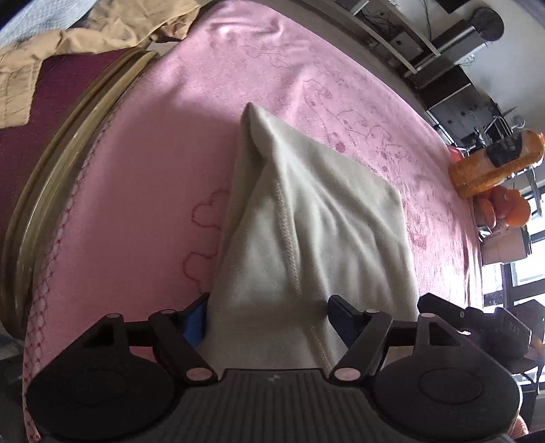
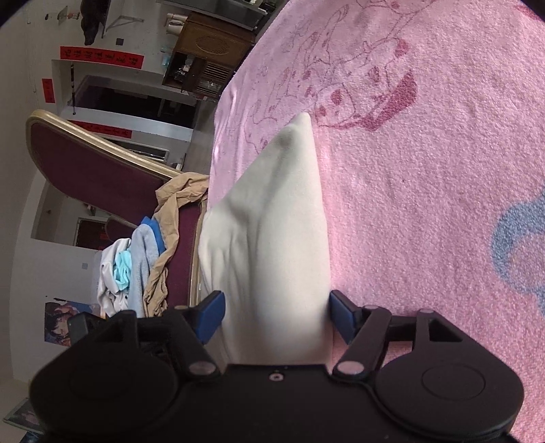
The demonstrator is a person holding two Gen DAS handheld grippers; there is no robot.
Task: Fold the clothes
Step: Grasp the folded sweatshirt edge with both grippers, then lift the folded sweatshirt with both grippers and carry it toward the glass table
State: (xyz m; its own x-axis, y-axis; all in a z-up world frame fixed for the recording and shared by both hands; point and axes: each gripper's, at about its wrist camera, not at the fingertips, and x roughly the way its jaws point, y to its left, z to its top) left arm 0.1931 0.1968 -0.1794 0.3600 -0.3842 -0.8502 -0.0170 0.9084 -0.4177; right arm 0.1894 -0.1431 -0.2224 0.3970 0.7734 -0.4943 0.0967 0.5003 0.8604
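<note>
The jaws of the left gripper (image 1: 269, 315) are standing fairly wide, yet a thick bunch of the cream garment (image 1: 306, 218) is filling the whole gap between the two blue-padded fingers (image 1: 342, 318), so the gripper is holding the cloth. From the left wrist view, the garment is stretching away from the fingers and narrowing to a pointed fold far out over the pink blanket (image 1: 163, 177). A stitched seam is running down its middle, and its right side is spreading flat onto the blanket. At the upper left, the maroon chair (image 1: 61, 102) with its gold-toned rim is sitting just beside the blanket's edge, and a tan garment (image 1: 102, 30) is lying crumpled on it. At the far right, orange bags (image 1: 494, 170) are sitting beyond the blanket's edge.

In the right wrist view, the jaws of the right gripper (image 2: 274, 315) are likewise standing apart with the cream garment (image 2: 272, 231) packed between the blue fingers (image 2: 209, 315), gripping it. The cloth is rising from the fingers and tapering to a rounded tip above the pink blanket (image 2: 425, 177), which is showing a dark pink printed drawing and a blue patch at the right. To the left, the maroon chair (image 2: 92, 163) is carrying the tan garment (image 2: 170, 218) and a heap of light blue and white clothes (image 2: 126, 265).
</note>
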